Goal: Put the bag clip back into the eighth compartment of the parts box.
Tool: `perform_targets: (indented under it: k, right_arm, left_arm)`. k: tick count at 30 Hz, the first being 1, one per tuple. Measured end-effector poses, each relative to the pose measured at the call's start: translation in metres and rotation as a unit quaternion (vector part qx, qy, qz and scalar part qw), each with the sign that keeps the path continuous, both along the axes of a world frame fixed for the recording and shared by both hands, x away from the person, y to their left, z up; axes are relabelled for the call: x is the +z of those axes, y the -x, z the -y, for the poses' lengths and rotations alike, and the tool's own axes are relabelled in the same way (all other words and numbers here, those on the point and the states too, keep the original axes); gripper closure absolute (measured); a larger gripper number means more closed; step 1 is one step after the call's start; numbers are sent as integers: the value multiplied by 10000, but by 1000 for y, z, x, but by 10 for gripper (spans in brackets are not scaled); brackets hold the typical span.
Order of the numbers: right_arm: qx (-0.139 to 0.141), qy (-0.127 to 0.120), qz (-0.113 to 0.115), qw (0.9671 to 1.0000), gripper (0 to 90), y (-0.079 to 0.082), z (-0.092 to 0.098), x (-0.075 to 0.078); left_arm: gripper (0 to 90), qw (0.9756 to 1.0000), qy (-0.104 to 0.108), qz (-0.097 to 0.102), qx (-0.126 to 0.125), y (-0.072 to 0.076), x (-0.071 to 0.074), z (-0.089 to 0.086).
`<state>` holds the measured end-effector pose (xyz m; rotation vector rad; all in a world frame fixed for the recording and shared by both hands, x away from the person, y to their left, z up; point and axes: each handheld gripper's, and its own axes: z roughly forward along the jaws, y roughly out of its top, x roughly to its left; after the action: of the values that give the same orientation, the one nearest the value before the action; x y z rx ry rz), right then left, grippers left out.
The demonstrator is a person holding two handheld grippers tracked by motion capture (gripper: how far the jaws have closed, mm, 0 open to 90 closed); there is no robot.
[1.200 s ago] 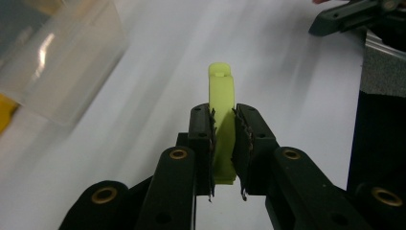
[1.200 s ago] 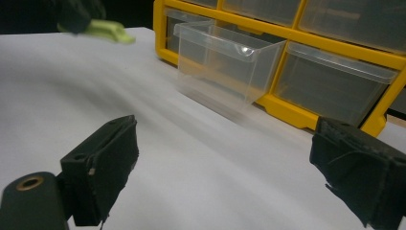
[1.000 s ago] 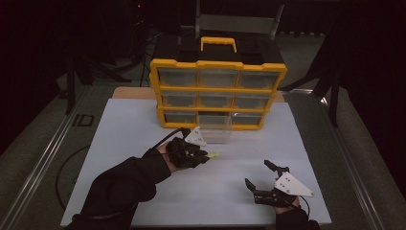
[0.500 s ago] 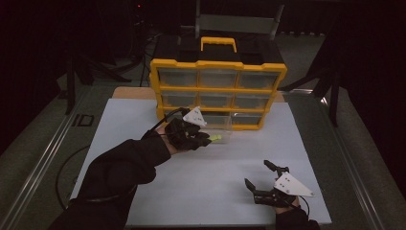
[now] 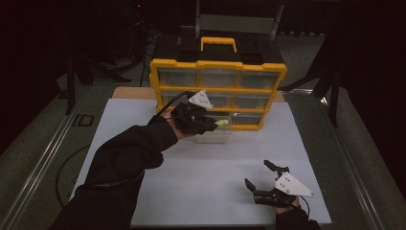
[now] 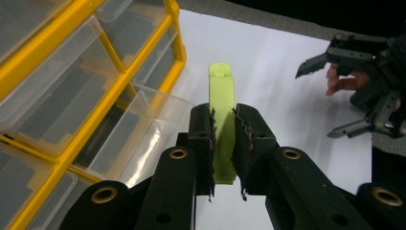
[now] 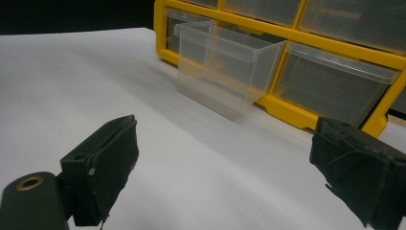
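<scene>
Left gripper risen toward clear drawer, pinching flat lime-green plastic bar; right gripper fingers spread.

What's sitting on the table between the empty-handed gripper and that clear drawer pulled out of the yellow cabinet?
Nothing: in the right gripper view, bare white table runs from the open right gripper to the clear drawer.

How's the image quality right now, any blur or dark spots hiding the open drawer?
High view: dim surroundings, the white table top lit; the left gripper covers part of the open drawer. Right gripper view: drawer edges slightly soft, own jaws blurred up close. Left gripper view: the green piece is sharp.
</scene>
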<state>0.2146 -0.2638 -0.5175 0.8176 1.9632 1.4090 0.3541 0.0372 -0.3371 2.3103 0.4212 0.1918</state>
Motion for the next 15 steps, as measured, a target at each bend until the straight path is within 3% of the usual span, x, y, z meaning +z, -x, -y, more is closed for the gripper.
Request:
perform_targets:
  k: [2,4,10,15]
  right_arm:
    - [10,0,6,10000,92,0,0,0]
    - [12,8,9,10000,92,0,0,0]
    - [16,8,16,10000,92,0,0,0]
    - [31,31,15,10000,92,-1,0,-1]
  left_arm:
    - [783,10000,37,3,50,-5,1,1]
    - [783,9998,89,-164,66,-14,1,2]
    - [782,9988,217,-342,285,-29,-3,2]
    - [782,9982,201,-355,440,-40,-13,1]
